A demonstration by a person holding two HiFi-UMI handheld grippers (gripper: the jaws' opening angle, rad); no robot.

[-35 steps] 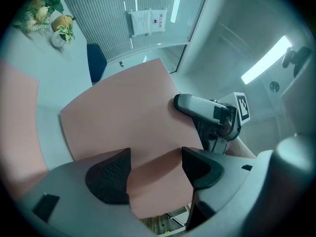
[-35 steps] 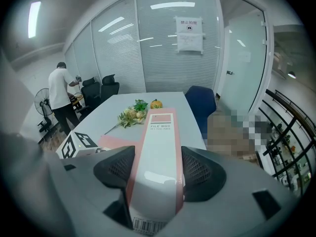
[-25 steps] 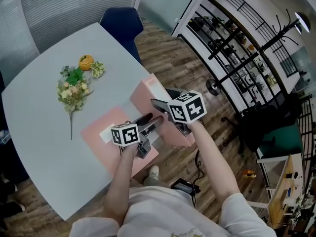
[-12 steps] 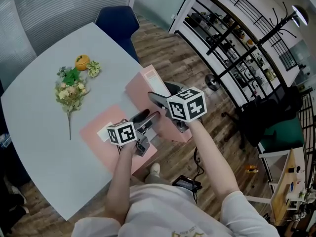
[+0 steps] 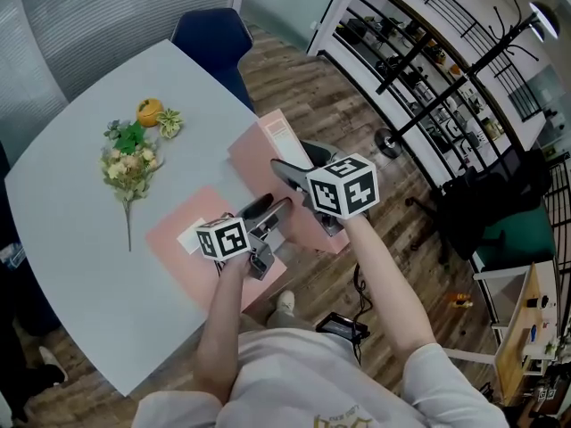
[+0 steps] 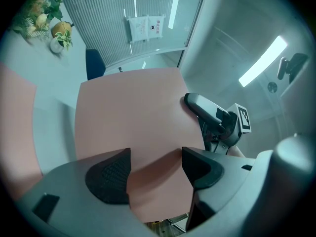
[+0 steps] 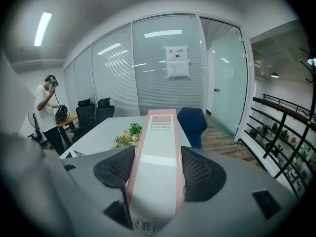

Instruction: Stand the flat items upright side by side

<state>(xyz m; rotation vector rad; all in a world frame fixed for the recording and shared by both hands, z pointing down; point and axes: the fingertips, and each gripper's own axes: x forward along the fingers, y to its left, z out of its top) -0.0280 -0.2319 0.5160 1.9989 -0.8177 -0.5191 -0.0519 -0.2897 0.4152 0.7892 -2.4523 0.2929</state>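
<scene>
1. The right gripper (image 7: 157, 167) is clenching the near end of the pink cardboard file box with a white spine label (image 5: 263, 163). This box is leaning at the near right edge of the pale grey table (image 5: 80, 230). I cannot tell whether its lower edge is touching the table.
2. Only one end is being gripped, so I am judging that the box could swing in the pads and slide down to the brown wooden floor (image 5: 312, 105).
3. The left gripper (image 6: 155, 169) is released. Its jaws are standing apart before the broad pink face and are grasping nothing. A too strong push from it could be tipping the box to the right, over the edge.
4. The second pink flat file box (image 5: 183, 252) is lying on the table just left of the left gripper, so a careless arm could be dragging it.
5. The bunch of artificial flowers (image 5: 129, 163) is lying well apart, far left.
6. A dark blue chair (image 5: 212, 38) is standing at the far end of the table, and black metal shelves (image 5: 419, 69) are lining the right side.
</scene>
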